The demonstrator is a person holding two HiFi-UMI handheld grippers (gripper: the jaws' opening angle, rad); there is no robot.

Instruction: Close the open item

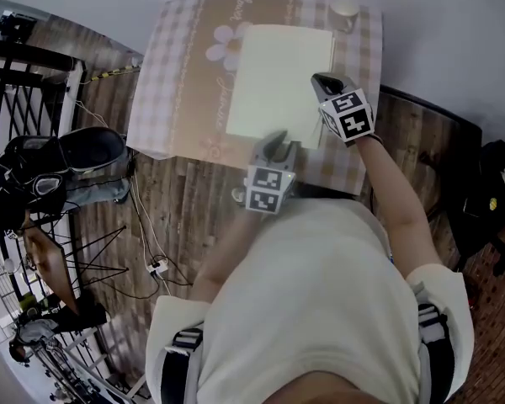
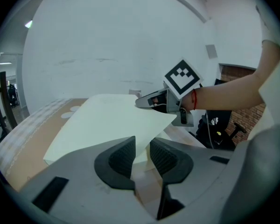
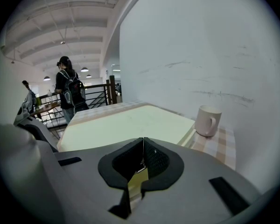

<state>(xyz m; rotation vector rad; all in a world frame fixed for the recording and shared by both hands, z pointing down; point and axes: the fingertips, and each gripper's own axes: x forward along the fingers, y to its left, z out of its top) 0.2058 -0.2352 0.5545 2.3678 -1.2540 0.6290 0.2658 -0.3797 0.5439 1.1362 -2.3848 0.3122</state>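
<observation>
We saw the right arm stretched forward over the near right side of the bench [image 1: 172,82], its right gripper [image 1: 320,80] at the right edge of the book [image 1: 278,78]. Its jaws were pressed together, with a pale yellow edge of the book showing in the slit between them. The left arm was bent close to the body, the left gripper [image 1: 279,139] at the book's near edge. Its jaws stood slightly apart, and a raised corner of the top sheet reached down between their tips. The book lay on the middle of the bench. A bare strip of cloth lay to its left, and the mug [image 1: 344,8] stood apart at the far right corner, near the wall.
</observation>
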